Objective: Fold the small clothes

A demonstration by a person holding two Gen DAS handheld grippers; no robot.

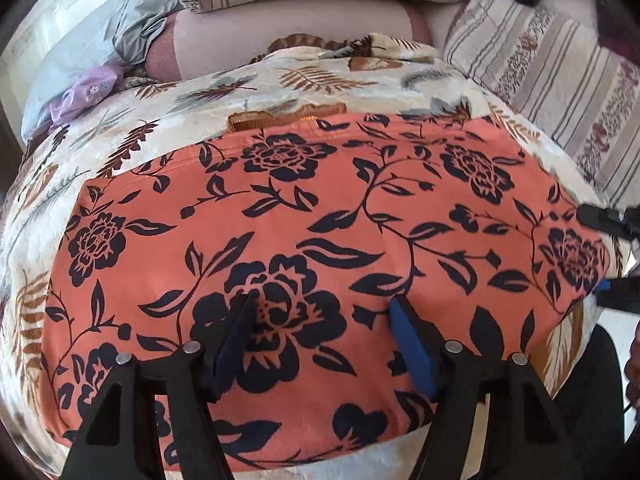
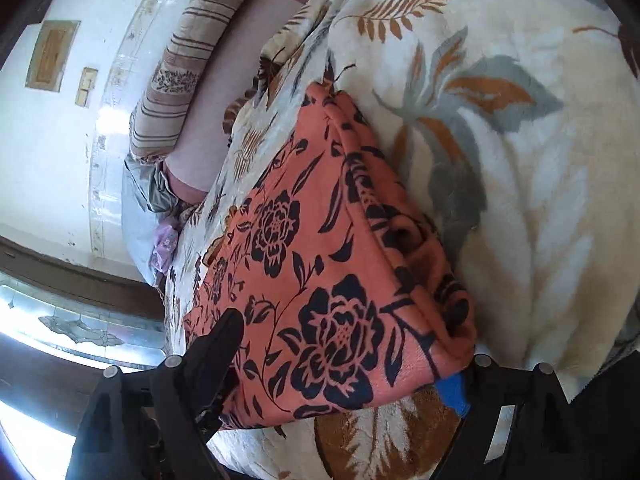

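Note:
An orange garment with dark navy flowers (image 1: 340,216) lies flat on a cream leaf-patterned blanket (image 1: 168,120). My left gripper (image 1: 322,308) stands open over the garment's near half, and its fingertips (image 1: 244,308) sit at the cloth on either side of a big flower. My right gripper (image 2: 340,360) is open at the garment's (image 2: 320,264) folded right end. Its black finger lies over the cloth, and the blue pad (image 2: 452,394) peeks out beneath the cloth's corner. In the left wrist view the right gripper (image 1: 600,252) straddles that edge.
Striped cushions (image 1: 560,80) line the back and right of the sofa. A grey plastic bag (image 1: 136,24) and a lilac cloth (image 1: 80,96) lie at the far left. A white wall (image 2: 60,140) stands behind, and the blanket (image 2: 540,200) spreads wide to the right.

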